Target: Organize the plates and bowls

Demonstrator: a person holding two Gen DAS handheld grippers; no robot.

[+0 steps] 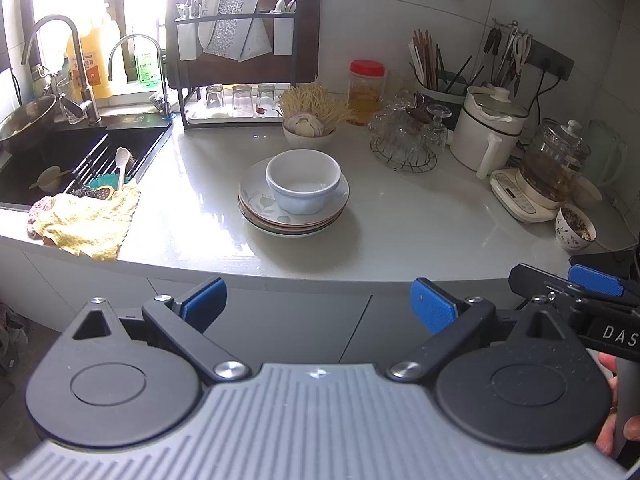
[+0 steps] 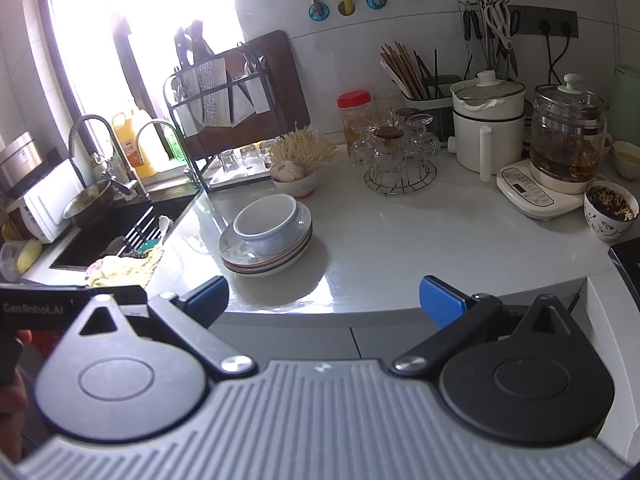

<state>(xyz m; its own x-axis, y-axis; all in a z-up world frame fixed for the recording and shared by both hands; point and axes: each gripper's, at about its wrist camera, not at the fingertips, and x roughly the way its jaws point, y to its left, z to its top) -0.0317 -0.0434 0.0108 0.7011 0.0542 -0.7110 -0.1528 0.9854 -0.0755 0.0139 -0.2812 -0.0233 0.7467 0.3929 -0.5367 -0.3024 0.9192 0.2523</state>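
A pale blue-white bowl [image 1: 303, 186] [image 2: 267, 224] sits upright on a stack of plates [image 1: 256, 204] [image 2: 236, 254] in the middle of the white counter. The top plate carries a leaf pattern. My left gripper [image 1: 319, 306] is open, held back in front of the counter edge, well short of the stack. My right gripper [image 2: 324, 300] is open too, also off the counter, with the stack ahead and to its left. In the left wrist view the right gripper's blue fingers [image 1: 596, 278] show at the far right. Neither gripper holds anything.
A sink [image 1: 68, 160] with a spoon and a yellow cloth [image 1: 86, 222] lies left. A dish rack [image 1: 240, 64] with glasses stands behind. A bowl of garlic [image 1: 308, 128], a glass-cup holder [image 1: 404, 136], a white pot [image 1: 490, 124], a kettle [image 1: 552, 164] and a patterned bowl [image 1: 574, 228] crowd the right.
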